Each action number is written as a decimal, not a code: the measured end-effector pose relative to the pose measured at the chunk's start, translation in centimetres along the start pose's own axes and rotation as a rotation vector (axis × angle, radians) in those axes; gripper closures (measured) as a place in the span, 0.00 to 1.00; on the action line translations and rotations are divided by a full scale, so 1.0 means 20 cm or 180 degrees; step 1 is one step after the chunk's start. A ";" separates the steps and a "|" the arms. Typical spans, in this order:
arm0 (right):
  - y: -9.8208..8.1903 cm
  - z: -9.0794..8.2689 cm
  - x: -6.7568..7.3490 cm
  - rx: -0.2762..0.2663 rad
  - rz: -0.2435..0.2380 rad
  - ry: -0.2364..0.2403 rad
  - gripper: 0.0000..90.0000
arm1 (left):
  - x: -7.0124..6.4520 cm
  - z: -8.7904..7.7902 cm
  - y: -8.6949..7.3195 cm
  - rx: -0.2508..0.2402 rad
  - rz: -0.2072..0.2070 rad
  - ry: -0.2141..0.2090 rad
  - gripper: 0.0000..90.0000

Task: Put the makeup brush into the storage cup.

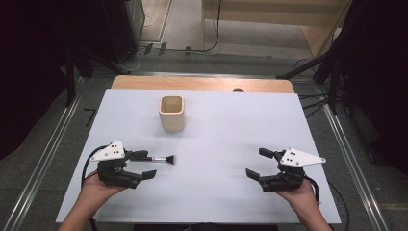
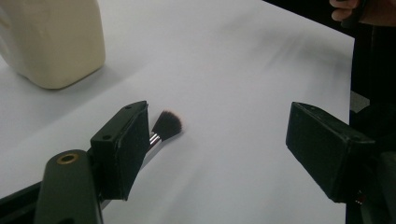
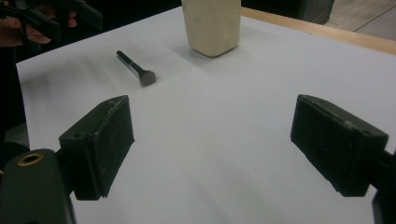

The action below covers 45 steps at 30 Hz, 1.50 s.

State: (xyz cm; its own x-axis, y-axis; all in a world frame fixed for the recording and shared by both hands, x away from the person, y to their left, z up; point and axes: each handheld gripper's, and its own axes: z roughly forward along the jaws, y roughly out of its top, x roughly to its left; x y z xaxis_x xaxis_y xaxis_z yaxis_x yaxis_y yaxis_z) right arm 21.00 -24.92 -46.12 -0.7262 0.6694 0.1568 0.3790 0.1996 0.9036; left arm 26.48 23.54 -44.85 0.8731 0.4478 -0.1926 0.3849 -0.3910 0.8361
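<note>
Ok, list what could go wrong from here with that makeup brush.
1. The makeup brush lies flat on the white sheet, partly behind one jaw of the open left tool; closing now would likely miss it or nudge it away.
2. Its handle is thin and low, so the jaws may scrape the sheet before gripping it.
3. The beige cup stands upright nearby with a narrow mouth; a tilted brush could catch its rim and tip it.

a lab recording bay: white-topped table (image 1: 240, 125) between metal rails (image 1: 53, 139), floor cables (image 1: 315, 103), dark stands.
</note>
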 end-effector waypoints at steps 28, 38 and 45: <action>-0.01 0.00 -0.01 0.0010 0.0003 0.0062 0.16 | 0.01 0.00 0.00 -0.0002 -0.0022 0.0041 0.25; -0.01 0.00 0.00 0.0028 -0.0014 0.0013 0.16 | 0.01 0.00 0.00 0.0007 -0.0022 0.0051 0.25; -0.01 0.01 0.00 0.0068 0.0000 0.0014 0.16 | 0.02 0.00 0.00 0.0011 -0.0063 0.0065 0.24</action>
State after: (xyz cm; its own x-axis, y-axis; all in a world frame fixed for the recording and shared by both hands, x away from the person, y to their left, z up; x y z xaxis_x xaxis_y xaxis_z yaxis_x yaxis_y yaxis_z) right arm 21.00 -24.93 -46.42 -0.7288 0.6661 0.1586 0.3912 0.2149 0.8948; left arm 26.75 23.78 -44.89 0.8591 0.4718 -0.1986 0.4032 -0.3846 0.8304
